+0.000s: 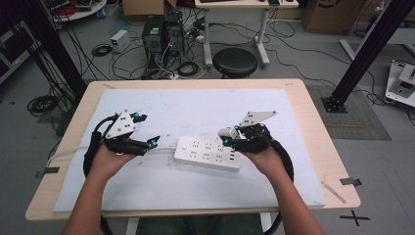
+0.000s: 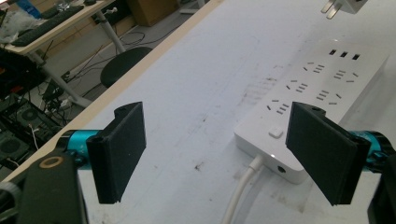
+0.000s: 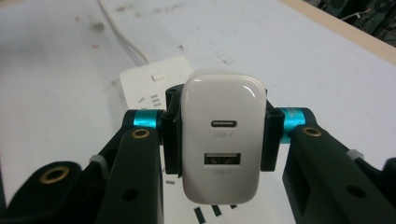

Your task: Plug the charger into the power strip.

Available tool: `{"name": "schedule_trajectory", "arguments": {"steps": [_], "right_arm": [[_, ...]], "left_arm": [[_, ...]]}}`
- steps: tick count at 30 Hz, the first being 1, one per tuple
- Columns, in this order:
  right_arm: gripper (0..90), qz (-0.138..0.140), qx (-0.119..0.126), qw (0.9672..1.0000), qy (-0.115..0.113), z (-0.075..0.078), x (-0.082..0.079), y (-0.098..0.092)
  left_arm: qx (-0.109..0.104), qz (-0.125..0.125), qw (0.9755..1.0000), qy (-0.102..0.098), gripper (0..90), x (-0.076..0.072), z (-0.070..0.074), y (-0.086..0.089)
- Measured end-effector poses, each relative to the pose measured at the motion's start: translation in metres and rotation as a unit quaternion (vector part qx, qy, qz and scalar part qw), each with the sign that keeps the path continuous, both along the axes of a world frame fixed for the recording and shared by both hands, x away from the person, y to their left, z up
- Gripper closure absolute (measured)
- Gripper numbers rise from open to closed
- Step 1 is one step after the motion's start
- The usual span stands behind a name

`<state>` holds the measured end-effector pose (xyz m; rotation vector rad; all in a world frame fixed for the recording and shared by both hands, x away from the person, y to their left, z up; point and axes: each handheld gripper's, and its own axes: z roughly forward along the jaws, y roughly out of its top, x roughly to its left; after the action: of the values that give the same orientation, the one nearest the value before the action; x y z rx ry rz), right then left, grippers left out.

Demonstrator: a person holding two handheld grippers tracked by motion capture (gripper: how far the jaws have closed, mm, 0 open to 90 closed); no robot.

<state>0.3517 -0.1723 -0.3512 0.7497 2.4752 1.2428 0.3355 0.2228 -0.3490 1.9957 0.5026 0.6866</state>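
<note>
White charger (image 3: 221,140) between right gripper (image 3: 219,135) fingers

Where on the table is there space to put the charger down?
The mat is bare behind the power strip, up to the far edge, and along the near edge between the two arms. The middle is crowded: the strip, its cord, the open left tool, and the right tool holding the charger.

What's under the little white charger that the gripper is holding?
Under the white charger, clamped in the right hand-held gripper, lies the white power strip on the table's white mat. The charger hides the sockets directly beneath it.
</note>
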Motion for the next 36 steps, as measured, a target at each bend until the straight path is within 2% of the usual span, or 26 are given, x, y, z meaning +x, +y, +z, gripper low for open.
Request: {"name": "schedule_trajectory", "arguments": {"steps": [4,5,6,7,9,11,12,13,14,15,16,17,18,21,22,23,24,25,26,27,28,30,31,32,34,36], "right_arm": [[63.0,0.02,-0.066,0.9976,0.001,0.009,0.009,0.005],[63.0,0.02,-0.066,0.9976,0.001,0.009,0.009,0.005],[63.0,0.026,-0.079,0.9965,0.005,0.011,0.01,0.005],[63.1,0.04,-0.103,0.9937,0.015,0.015,0.015,0.005],[63.1,0.048,-0.11,0.9925,0.019,0.017,0.017,0.005],[63.1,0.065,-0.134,0.9882,0.036,0.021,0.023,0.006],[63.1,0.082,-0.155,0.9833,0.05,0.023,0.029,0.009],[63.1,0.082,-0.155,0.9833,0.05,0.023,0.029,0.009],[63.1,0.1,-0.174,0.9774,0.066,0.023,0.035,0.014],[63.1,0.11,-0.184,0.9742,0.07,0.022,0.038,0.016],[63.1,0.115,-0.191,0.972,0.075,0.022,0.04,0.018],[63.1,0.115,-0.191,0.972,0.075,0.022,0.04,0.018],[63.0,0.132,-0.208,0.9652,0.088,0.019,0.044,0.025],[63.0,0.15,-0.232,0.9558,0.099,0.014,0.049,0.035],[63.0,0.153,-0.238,0.954,0.1,0.013,0.049,0.037],[63.0,0.153,-0.238,0.954,0.1,0.013,0.049,0.037],[63.0,0.163,-0.254,0.9477,0.104,0.008,0.051,0.043],[63.0,0.163,-0.254,0.9477,0.104,0.008,0.051,0.043],[63.0,0.165,-0.26,0.9454,0.108,0.007,0.052,0.044],[63.0,0.167,-0.267,0.9427,0.11,0.005,0.053,0.047],[63.0,0.171,-0.277,0.9383,0.116,0.002,0.055,0.05],[63.0,0.172,-0.282,0.9367,0.116,0.002,0.055,0.052],[63.0,0.173,-0.292,0.933,0.12,-0.001,0.058,0.055],[63.0,0.173,-0.292,0.933,0.12,-0.001,0.058,0.055],[63.0,0.178,-0.296,0.9301,0.125,-0.003,0.06,0.056],[63.0,0.178,-0.3,0.9289,0.126,-0.004,0.062,0.057]], "left_arm": [[0.004,0.002,1.0,0.002,20.1,-0.002,-0.003,0.008],[0.004,0.002,1.0,0.002,20.1,-0.002,-0.003,0.008],[0.003,0.003,1.0,0.003,20.1,-0.003,-0.004,0.009],[0.003,0.003,1.0,0.003,20.1,-0.003,-0.005,0.01],[0.006,0.002,1.0,0.006,20.1,-0.003,-0.007,0.011],[0.01,0.002,0.9999,0.009,20.1,-0.003,-0.009,0.012],[0.012,0.001,0.9999,0.01,20.1,-0.003,-0.009,0.013],[0.012,0.001,0.9999,0.011,20.1,-0.002,-0.01,0.013],[0.015,0.0,0.9998,0.01,20.1,-0.002,-0.011,0.013],[0.012,0.001,0.9999,0.011,20.1,-0.002,-0.012,0.014],[0.015,-0.001,0.9998,0.011,20.1,-0.002,-0.012,0.014],[0.018,-0.002,0.9998,0.012,20.1,-0.002,-0.012,0.015],[0.016,0.0,0.9998,0.013,20.1,-0.003,-0.013,0.016],[0.018,0.002,0.9997,0.013,20.1,-0.003,-0.015,0.019],[0.019,0.003,0.9997,0.013,20.1,-0.003,-0.016,0.019],[0.022,0.002,0.9997,0.014,20.1,-0.003,-0.017,0.021],[0.021,0.004,0.9997,0.015,20.1,-0.002,-0.018,0.021],[0.022,0.005,0.9996,0.015,20.1,-0.002,-0.018,0.022],[0.021,0.005,0.9996,0.017,20.1,-0.001,-0.019,0.022],[0.022,0.004,0.9996,0.016,20.1,-0.001,-0.02,0.023],[0.023,0.003,0.9996,0.016,20.1,-0.001,-0.02,0.023],[0.023,0.002,0.9996,0.018,20.1,0.0,-0.022,0.024],[0.021,0.003,0.9996,0.02,20.1,0.0,-0.023,0.024],[0.021,0.003,0.9996,0.02,20.1,0.001,-0.024,0.024],[0.02,0.004,0.9996,0.021,20.1,0.001,-0.025,0.025],[0.02,0.004,0.9996,0.022,20.1,0.002,-0.026,0.027]]}}
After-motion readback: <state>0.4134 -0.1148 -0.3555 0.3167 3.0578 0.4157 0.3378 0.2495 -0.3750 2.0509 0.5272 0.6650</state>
